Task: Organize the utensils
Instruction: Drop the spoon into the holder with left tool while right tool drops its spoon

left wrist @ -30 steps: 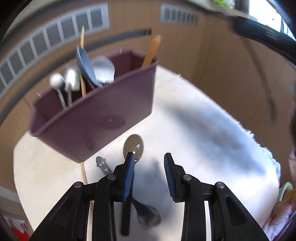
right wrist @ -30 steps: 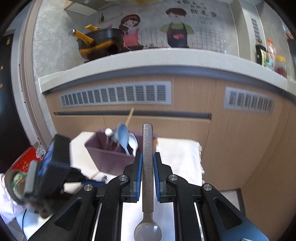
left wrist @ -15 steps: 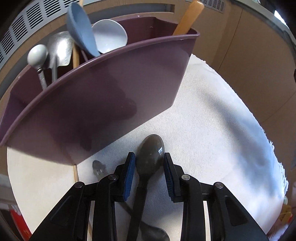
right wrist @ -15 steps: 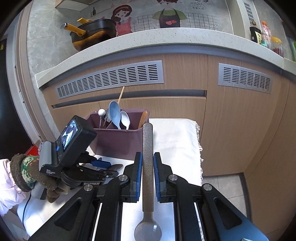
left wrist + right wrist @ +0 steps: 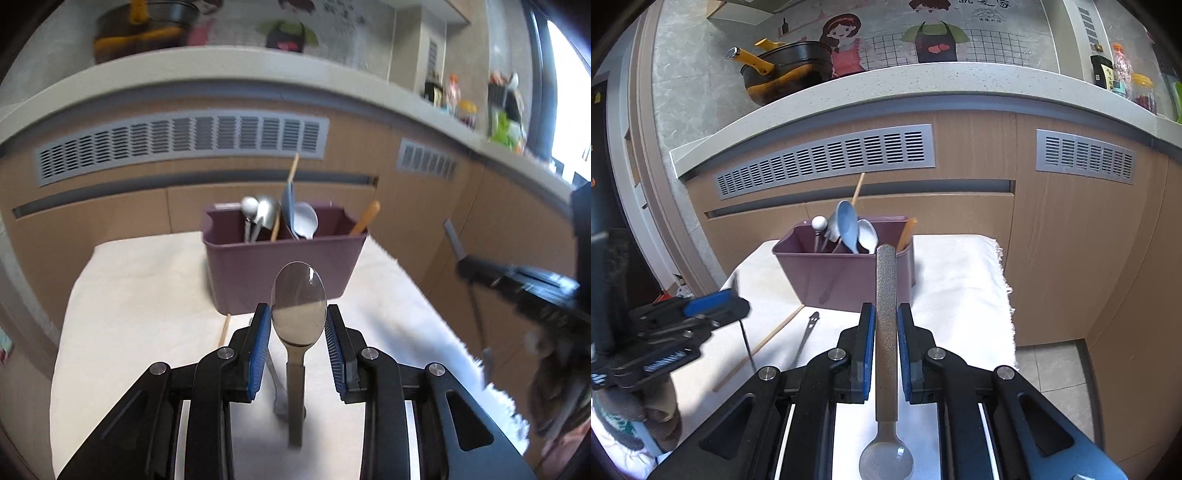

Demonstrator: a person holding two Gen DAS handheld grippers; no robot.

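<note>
My left gripper is shut on a metal spoon, bowl pointing up, lifted above the white cloth. My right gripper is shut on a grey-handled spoon, handle forward and bowl toward the camera. A purple utensil caddy stands ahead on the cloth and holds several spoons and wooden sticks; it also shows in the right wrist view. The left gripper appears at the left of the right wrist view.
A wooden chopstick and a slim metal utensil lie on the white cloth in front of the caddy. Wooden cabinets with vents stand behind. The cloth's fringed edge drops to the floor on the right.
My left gripper closed on the spoon lying in front of the caddy and lifted it, tilting up and back. My right gripper kept its spoon and moved slightly nearer the caddy.
</note>
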